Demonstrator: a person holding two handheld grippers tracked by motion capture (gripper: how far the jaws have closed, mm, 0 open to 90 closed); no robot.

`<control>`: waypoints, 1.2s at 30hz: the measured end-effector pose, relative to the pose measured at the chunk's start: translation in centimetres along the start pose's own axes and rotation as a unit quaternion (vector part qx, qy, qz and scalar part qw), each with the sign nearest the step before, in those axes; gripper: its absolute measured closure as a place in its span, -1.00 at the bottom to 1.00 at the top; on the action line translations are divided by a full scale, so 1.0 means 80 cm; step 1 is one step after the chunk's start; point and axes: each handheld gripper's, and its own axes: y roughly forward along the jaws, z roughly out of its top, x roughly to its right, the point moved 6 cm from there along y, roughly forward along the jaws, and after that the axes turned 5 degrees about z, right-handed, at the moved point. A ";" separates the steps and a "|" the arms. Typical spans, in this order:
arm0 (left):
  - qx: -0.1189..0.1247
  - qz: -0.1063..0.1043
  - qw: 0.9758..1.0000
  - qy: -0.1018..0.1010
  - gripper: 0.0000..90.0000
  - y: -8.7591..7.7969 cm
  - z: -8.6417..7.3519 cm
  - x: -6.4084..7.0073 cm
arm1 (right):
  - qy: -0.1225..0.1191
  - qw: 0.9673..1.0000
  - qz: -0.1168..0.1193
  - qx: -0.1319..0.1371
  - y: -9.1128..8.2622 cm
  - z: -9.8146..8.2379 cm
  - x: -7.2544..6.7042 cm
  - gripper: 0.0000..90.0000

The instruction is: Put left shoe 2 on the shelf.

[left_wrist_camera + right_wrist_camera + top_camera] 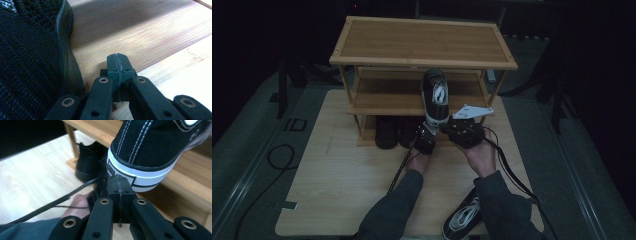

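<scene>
A black sneaker with a white sole [435, 97] lies on the middle shelf of a bamboo shoe rack [422, 60], its heel [150, 152] jutting over the shelf's front edge. My right gripper [119, 183] is shut with nothing in it, its tips just below and in front of that heel; from above it [447, 128] sits right of the heel. My left gripper [117, 62] is also shut and empty, low over a wooden board beside a black knit shoe [30, 62]. From above, the left gripper [424, 131] is at the front of the bottom shelf.
Dark shoes [387, 131] stand on the bottom shelf; one black boot [87, 162] shows past my left hand [77, 202]. A second black and white sneaker [462, 217] lies at the table's near edge by the right forearm. Cables [507, 170] trail back from both grippers.
</scene>
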 end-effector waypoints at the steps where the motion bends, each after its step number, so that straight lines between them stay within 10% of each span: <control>1: 0.001 -0.001 1.000 -0.002 1.00 0.000 0.000 0.000 | 0.000 1.000 -0.008 0.001 0.002 0.000 0.002 1.00; 36: 0.001 0.002 1.000 0.002 1.00 0.000 0.000 0.001 | 0.043 0.998 -0.023 0.025 0.043 0.018 0.036 1.00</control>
